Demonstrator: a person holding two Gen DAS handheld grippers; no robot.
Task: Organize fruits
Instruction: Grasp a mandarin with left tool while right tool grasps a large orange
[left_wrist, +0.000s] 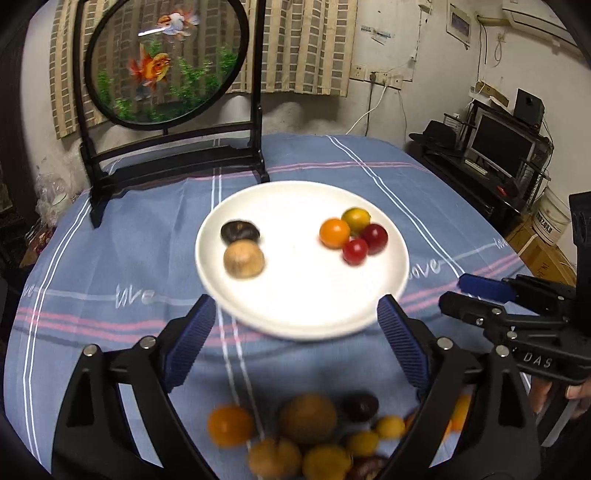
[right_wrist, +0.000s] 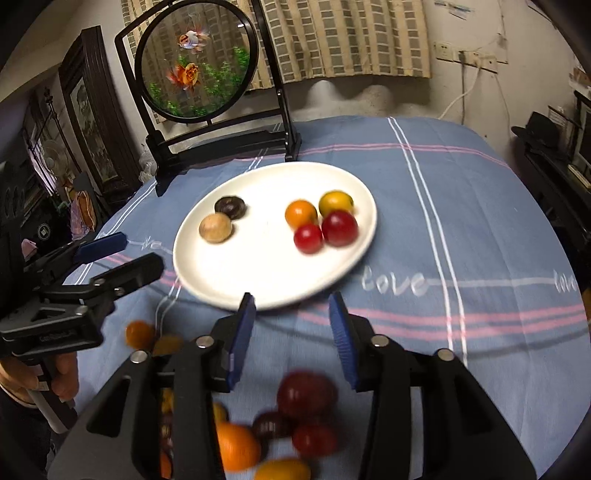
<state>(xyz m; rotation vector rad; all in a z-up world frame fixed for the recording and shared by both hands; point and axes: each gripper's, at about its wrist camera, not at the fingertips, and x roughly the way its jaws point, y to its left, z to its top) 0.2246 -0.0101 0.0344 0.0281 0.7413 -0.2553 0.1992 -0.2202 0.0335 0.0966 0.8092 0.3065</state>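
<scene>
- You have one white plate (left_wrist: 303, 314) on the table.
- On it you can count six pieces: one dark brown chestnut-like piece (left_wrist: 240, 230), one tan round fruit (left_wrist: 243, 258), one orange tomato (left_wrist: 334, 232), one yellow-green tomato (left_wrist: 355, 218) and two red tomatoes (left_wrist: 355, 251).
- Two grippers are yours: the left gripper (left_wrist: 295, 339) and the right gripper (right_wrist: 291, 339).
- The loose pile of fruit (left_wrist: 308, 419) nearest you is too blurred to count exactly; roughly ten pieces show.
- One round goldfish screen (left_wrist: 166, 62) stands behind.
</scene>
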